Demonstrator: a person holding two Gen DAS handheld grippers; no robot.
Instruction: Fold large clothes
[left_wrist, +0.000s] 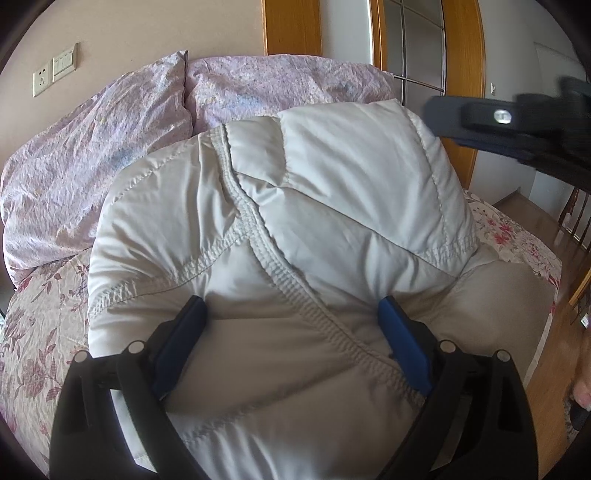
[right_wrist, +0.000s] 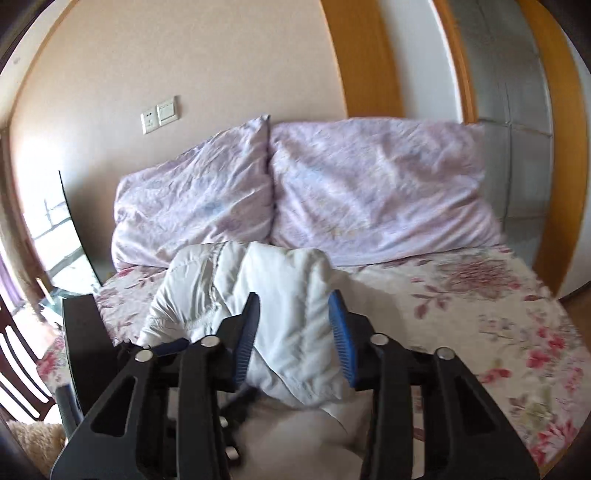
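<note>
Folding half done: white quilted padded jacket (left_wrist: 280, 229) bunched on the floral bedspread (right_wrist: 480, 314), pinched by left gripper (left_wrist: 291, 314) and right gripper (right_wrist: 295, 314); flattening remains.

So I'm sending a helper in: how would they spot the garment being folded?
Find the bed with two lilac pillows. In front of them lies the white puffer jacket, quilted and plain, unlike the floral sheet.
</note>
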